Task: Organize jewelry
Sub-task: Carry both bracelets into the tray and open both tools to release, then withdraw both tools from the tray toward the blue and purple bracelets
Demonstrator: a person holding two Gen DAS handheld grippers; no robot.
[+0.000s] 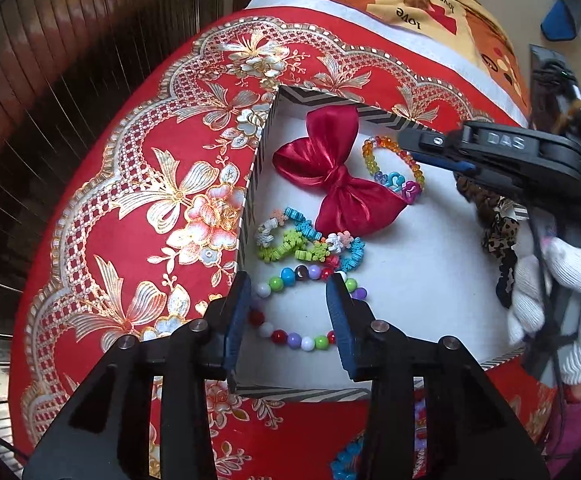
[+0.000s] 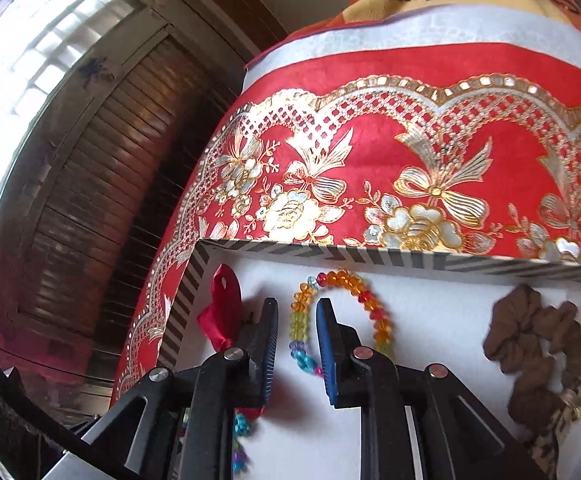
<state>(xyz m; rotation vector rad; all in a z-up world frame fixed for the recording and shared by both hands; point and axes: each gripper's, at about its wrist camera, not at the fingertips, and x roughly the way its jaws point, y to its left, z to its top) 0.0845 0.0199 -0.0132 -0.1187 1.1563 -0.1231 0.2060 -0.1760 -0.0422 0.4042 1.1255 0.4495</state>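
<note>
Inside the striped box point(image 1: 268, 128), at its twelve o'clock wall, the right gripper point(image 2: 296, 344) straddles the crystal bracelet point(image 2: 374, 308) with fingers spread, seemingly to pinch it, while the left gripper point(image 1: 288, 316) hangs spread over the bead necklace point(image 1: 302, 340).

A glossy crimson satin bow point(image 1: 336, 178), an orange-and-rainbow faceted bead bracelet point(image 2: 344, 314) and a brown fabric scrunchie point(image 2: 530, 344) are seen in a white-lined, black-and-white chevron-edged box point(image 1: 374, 114) on a red, gold-flowered cloth point(image 1: 162, 200).
</note>
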